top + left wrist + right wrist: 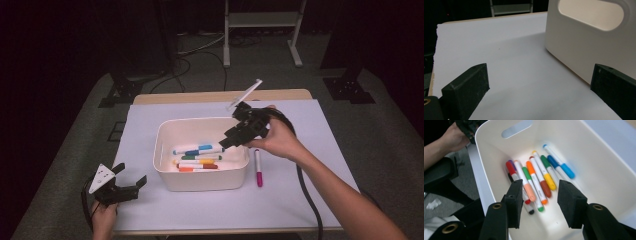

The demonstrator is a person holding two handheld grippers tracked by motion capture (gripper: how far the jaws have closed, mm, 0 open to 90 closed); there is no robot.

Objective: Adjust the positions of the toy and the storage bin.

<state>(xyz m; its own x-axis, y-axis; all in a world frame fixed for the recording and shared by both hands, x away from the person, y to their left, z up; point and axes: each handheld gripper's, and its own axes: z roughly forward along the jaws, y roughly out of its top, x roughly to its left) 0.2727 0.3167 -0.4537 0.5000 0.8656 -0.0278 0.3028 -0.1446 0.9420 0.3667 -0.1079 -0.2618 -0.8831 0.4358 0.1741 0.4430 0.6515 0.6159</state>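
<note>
markers going into the bin, one left on the desk

black fingers of the right gripper stand partly apart with nothing between them, tilted down over the white plastic bin. in the right gripper view the bin's floor lies straight ahead of them, with a loose row of felt-tip markers on it: red, orange, green, yellow, blue caps, roughly side by side. in the high view those markers lie with their long axes across the bin, left to right.

work in hand looks like gathering markers into the bin. one is not yet in: a magenta marker lies on the white sheet of the desk, just outside the bin's right wall, directly below the right hand. its long axis runs away from the person, near parallel to that wall, magenta cap toward the person.

that is the relation the coming move turns on. the magenta marker is close to the right gripper and well apart from the left gripper, with the bin between. the right gripper points left into the bin, away from the marker, so it would likely have to swing back over the bin's rim and come down with its fingers set across the marker's barrel.

the left gripper hangs over the near left corner of the desk, fingers wide apart and empty, the bin's handled end wall ahead of it.
</note>
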